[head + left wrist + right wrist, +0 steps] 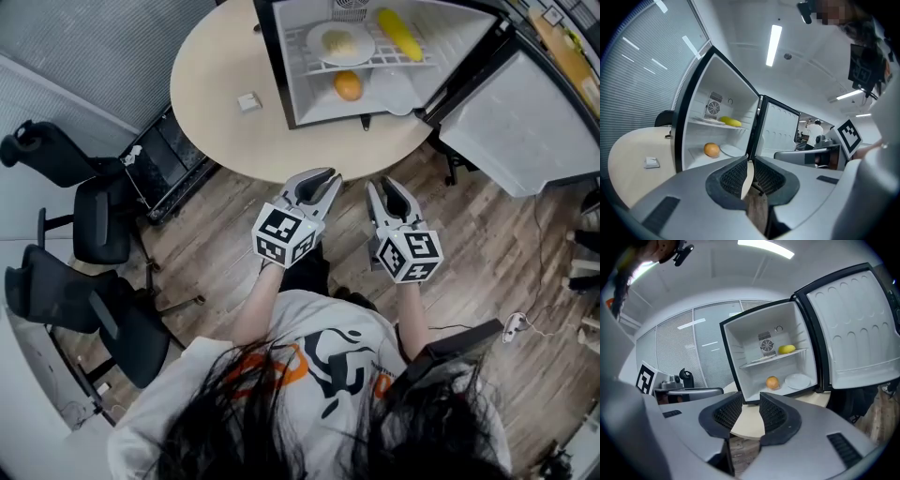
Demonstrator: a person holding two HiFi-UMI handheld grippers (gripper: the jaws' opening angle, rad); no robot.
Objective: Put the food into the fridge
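White mini fridge (286, 80), door open, on bench (216, 98). On its floor, orange (348, 85) beside a bare plate (394, 92): judged firm, light, apt to roll; take across the middle. On shelf (380, 59), yellow item (400, 35), banana or corn, uncertain; plated food (339, 42) beside it indistinct. Empty: left claw (327, 176), all but closed; right claw (384, 185), narrowly parted.

Floored in brown wood planks (497, 244), with a round beige table (211, 94) at the middle, one black office chair (98, 220) near its left edge and a second black chair (80, 300) just below that. Walled on that side with grey slatted blinds (84, 47). Lit from a white ceiling (811, 70) by long strip lights (773, 44).
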